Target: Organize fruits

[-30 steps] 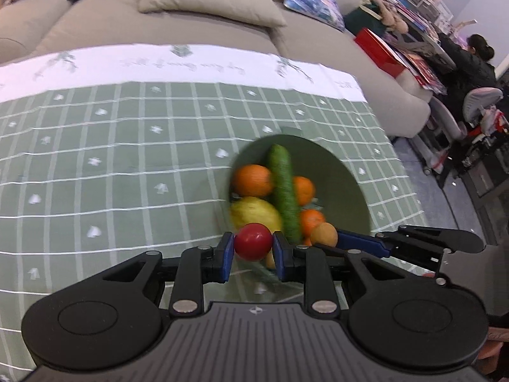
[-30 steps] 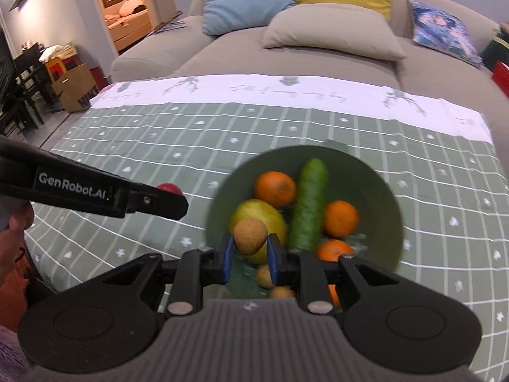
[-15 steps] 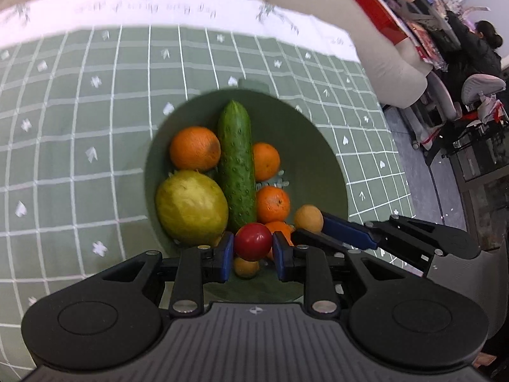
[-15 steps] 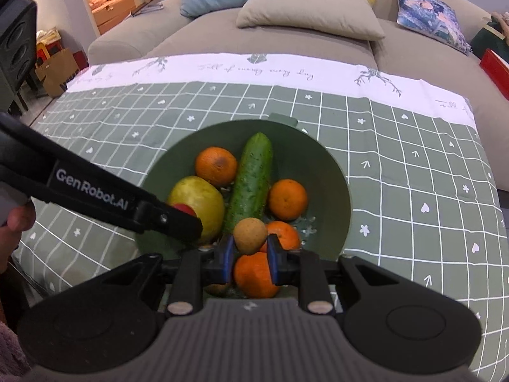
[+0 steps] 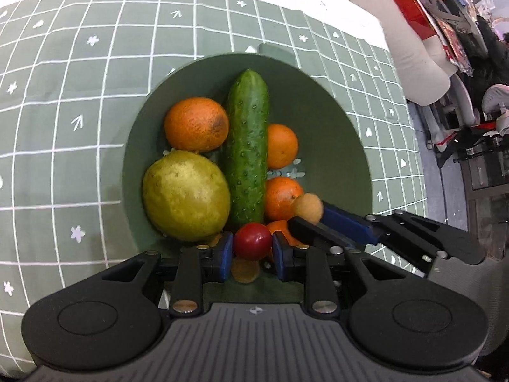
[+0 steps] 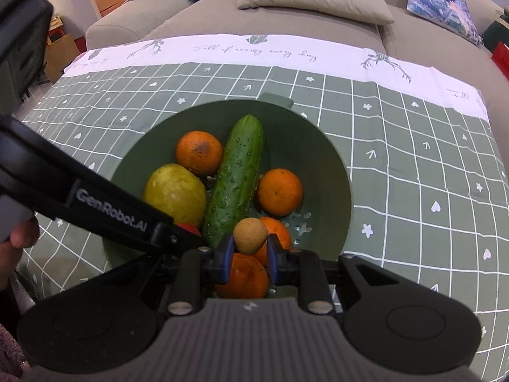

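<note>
A green bowl (image 5: 334,121) (image 6: 318,146) on the checked cloth holds a cucumber (image 5: 248,146) (image 6: 237,178), a yellow-green pear (image 5: 186,195) (image 6: 175,194) and several oranges (image 5: 195,124) (image 6: 280,191). My left gripper (image 5: 252,245) is shut on a small red tomato (image 5: 252,241), held over the bowl's near rim. My right gripper (image 6: 249,238) is shut on a small tan round fruit (image 6: 249,235) (image 5: 308,207), held over the near oranges. The right gripper's fingers (image 5: 346,222) reach in from the right in the left wrist view.
The green checked tablecloth (image 6: 413,159) covers the table, with a white band (image 6: 254,51) at the far edge. A beige sofa with cushions (image 6: 311,3) stands behind. The table's right edge (image 5: 410,146) drops to a floor with chairs.
Both grippers have moved forward over the bowl with their fruits still held. The bowl now fills the middle of both views.
</note>
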A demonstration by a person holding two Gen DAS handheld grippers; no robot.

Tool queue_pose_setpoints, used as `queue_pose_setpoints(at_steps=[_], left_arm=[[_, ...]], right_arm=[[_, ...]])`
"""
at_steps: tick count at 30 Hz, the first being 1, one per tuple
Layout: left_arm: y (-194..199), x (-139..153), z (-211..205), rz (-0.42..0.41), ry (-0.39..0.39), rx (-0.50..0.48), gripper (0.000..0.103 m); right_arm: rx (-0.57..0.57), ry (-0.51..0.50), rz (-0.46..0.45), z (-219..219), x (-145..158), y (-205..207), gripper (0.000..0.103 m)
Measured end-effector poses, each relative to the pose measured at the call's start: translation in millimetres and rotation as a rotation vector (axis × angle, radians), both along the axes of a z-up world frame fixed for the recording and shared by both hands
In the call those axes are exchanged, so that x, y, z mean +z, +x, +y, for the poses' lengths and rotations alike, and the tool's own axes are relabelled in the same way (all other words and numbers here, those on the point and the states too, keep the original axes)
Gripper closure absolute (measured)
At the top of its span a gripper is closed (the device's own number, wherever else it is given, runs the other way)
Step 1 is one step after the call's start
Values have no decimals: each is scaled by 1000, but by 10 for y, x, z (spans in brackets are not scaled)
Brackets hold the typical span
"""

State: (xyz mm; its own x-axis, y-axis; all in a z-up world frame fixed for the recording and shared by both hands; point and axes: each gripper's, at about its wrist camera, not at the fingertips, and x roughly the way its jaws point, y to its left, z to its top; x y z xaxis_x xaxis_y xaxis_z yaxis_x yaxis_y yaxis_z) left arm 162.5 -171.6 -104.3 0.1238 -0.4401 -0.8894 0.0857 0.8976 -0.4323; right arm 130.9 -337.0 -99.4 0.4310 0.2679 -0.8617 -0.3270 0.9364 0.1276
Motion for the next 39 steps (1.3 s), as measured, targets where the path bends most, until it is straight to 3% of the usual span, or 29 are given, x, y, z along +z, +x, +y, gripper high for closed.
queue_pose_setpoints(at_steps=[5, 9, 10, 17, 22, 31, 37, 39], left_arm=[[12, -2, 11, 10, 1, 13, 73], [42, 21, 37, 12, -10, 19, 54], [50, 30, 46, 14, -19, 21, 54], [46, 257, 165, -52, -23, 8, 53], [-17, 435, 280, -132, 16, -9, 53], [-69, 539, 553, -156, 38, 39, 52], [-176, 745, 738, -258, 64, 43, 52], [-235, 854, 804, -319, 89, 44, 52]], right_arm=[[-3, -4, 4, 8, -34, 38, 85], [-7, -13, -6, 12, -32, 52, 85], [-11, -14, -8, 11, -33, 54, 85], [-42, 11, -19, 0, -30, 160, 85], [-65, 30, -8, 11, -73, 279, 85], [-67, 0, 6, 79, -133, 336, 84], [-80, 6, -10, 91, 68, 269, 82], [-93, 18, -25, 103, 228, 223, 74]])
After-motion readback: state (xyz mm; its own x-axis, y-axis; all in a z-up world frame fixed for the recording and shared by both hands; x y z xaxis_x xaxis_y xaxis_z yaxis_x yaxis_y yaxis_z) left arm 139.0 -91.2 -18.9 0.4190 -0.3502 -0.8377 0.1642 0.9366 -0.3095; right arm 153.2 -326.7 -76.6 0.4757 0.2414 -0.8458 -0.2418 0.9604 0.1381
